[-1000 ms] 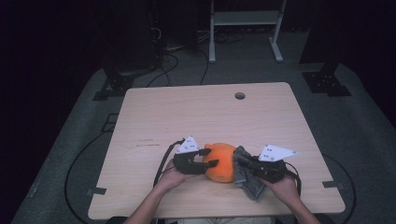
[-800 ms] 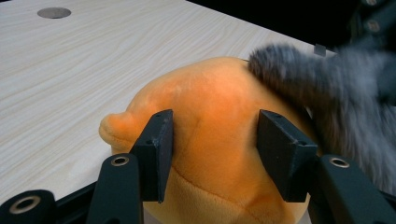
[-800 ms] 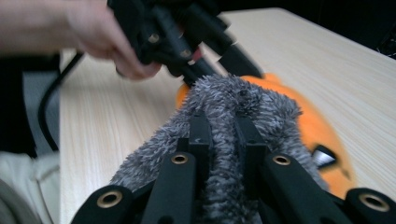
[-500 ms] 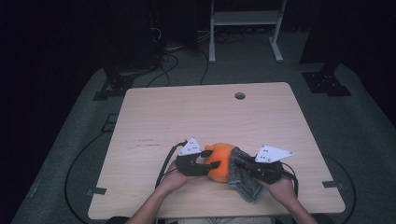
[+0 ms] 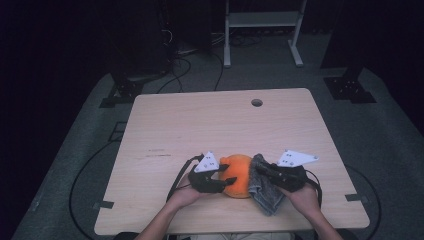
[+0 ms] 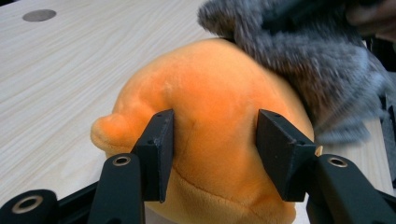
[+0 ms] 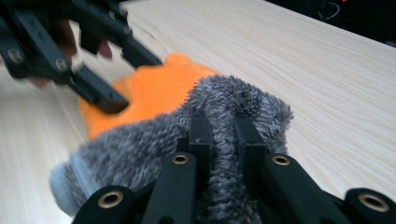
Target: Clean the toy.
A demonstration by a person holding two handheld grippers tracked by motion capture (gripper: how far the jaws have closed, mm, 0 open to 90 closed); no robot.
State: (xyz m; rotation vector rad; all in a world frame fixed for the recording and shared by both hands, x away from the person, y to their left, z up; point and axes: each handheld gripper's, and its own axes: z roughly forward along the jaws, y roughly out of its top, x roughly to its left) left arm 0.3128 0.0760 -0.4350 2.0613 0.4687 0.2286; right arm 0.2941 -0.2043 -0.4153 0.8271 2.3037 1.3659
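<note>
An orange plush toy (image 5: 239,176) lies near the table's front edge. My left gripper (image 5: 222,179) holds it from the left. In the left gripper view both pads (image 6: 161,149) press into the orange plush toy (image 6: 210,93). A grey fuzzy cloth (image 5: 263,189) drapes against the toy's right side, and my right gripper (image 5: 267,172) is shut on a fold of it. In the right gripper view the right gripper (image 7: 223,135) pinches the grey cloth (image 7: 140,149), which lies over the orange toy (image 7: 149,93).
The light wooden table (image 5: 210,125) has a round cable hole (image 5: 257,102) near its far edge. Beyond the table, a white rack's legs (image 5: 260,35) and cables stand on the dark floor. The person's forearms enter at the bottom.
</note>
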